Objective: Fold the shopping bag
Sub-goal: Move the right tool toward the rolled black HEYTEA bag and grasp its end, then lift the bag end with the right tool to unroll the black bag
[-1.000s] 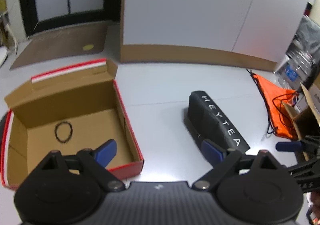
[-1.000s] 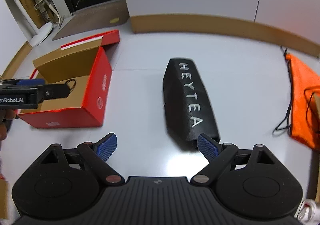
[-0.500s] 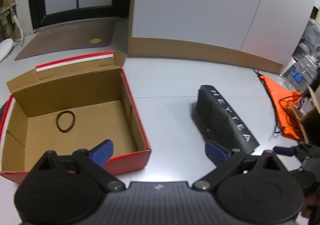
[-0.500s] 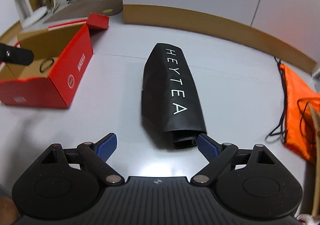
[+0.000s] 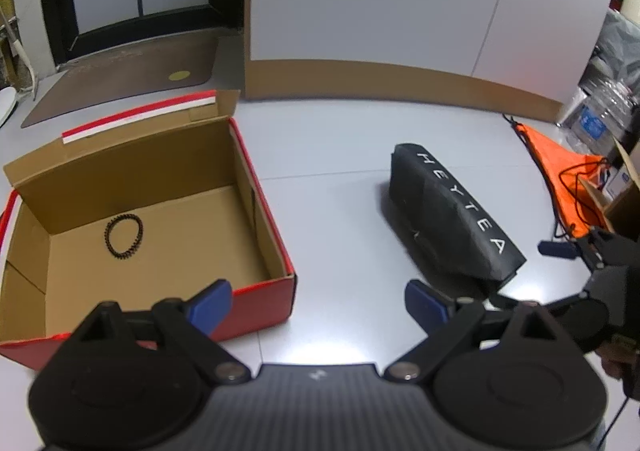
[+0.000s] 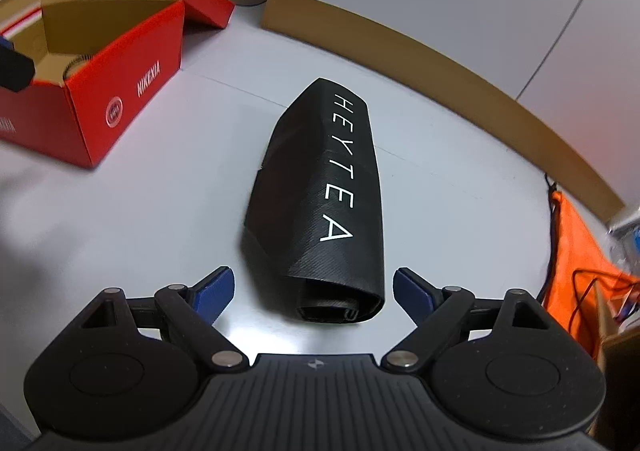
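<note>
A black shopping bag (image 6: 320, 195) printed HEYTEA lies rolled lengthwise on the pale tabletop, its open end toward me. My right gripper (image 6: 313, 293) straddles that near end, jaws wide but closing, blue pads clear of the bag on both sides. In the left wrist view the same bag (image 5: 452, 219) lies to the right. My left gripper (image 5: 320, 301) hovers open over bare table, its left pad over the near corner of a red box and its right pad just short of the bag's end. The right gripper (image 5: 576, 251) shows at the far right edge there.
An open red cardboard box (image 5: 262, 211) with a black bead bracelet (image 5: 123, 235) inside stands left of the bag. An orange drawstring bag (image 6: 576, 251) with black cords lies to the right. A brown wall strip (image 6: 400, 59) rims the far side of the table.
The right gripper has sunk toward the bag's near end and rolled, so the bag looms larger between its pads. The left gripper dropped a little; box and bag sit slightly closer.
</note>
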`<control>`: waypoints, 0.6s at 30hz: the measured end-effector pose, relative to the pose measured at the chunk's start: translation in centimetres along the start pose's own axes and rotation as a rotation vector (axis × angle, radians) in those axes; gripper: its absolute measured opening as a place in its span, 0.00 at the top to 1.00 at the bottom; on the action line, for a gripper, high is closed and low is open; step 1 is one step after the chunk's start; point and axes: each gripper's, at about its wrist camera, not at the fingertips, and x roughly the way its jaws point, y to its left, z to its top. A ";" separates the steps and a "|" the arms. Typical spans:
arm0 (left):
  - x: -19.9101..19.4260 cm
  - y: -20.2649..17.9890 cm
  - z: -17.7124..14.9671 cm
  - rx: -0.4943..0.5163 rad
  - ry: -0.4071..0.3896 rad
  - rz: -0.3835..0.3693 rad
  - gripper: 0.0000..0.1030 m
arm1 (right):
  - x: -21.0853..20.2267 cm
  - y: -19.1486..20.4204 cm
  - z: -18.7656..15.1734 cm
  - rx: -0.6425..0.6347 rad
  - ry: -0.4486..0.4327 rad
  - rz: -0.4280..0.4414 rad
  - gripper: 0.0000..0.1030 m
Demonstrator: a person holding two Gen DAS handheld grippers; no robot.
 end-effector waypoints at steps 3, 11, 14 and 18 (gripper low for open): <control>0.2 -0.3 -0.2 0.010 0.005 -0.003 0.08 | 0.6 0.4 0.0 -0.052 -0.005 -0.029 0.21; 0.7 -0.7 -0.8 0.021 0.032 -0.019 0.07 | 1.6 0.7 0.0 -0.104 -0.001 -0.030 0.29; 0.9 -0.9 -0.9 0.024 0.035 -0.023 0.07 | 1.7 1.0 0.0 -0.134 -0.004 -0.024 0.38; 1.1 -1.0 -1.0 0.026 0.039 -0.032 0.07 | 2.2 1.0 -0.1 -0.148 0.013 -0.022 0.52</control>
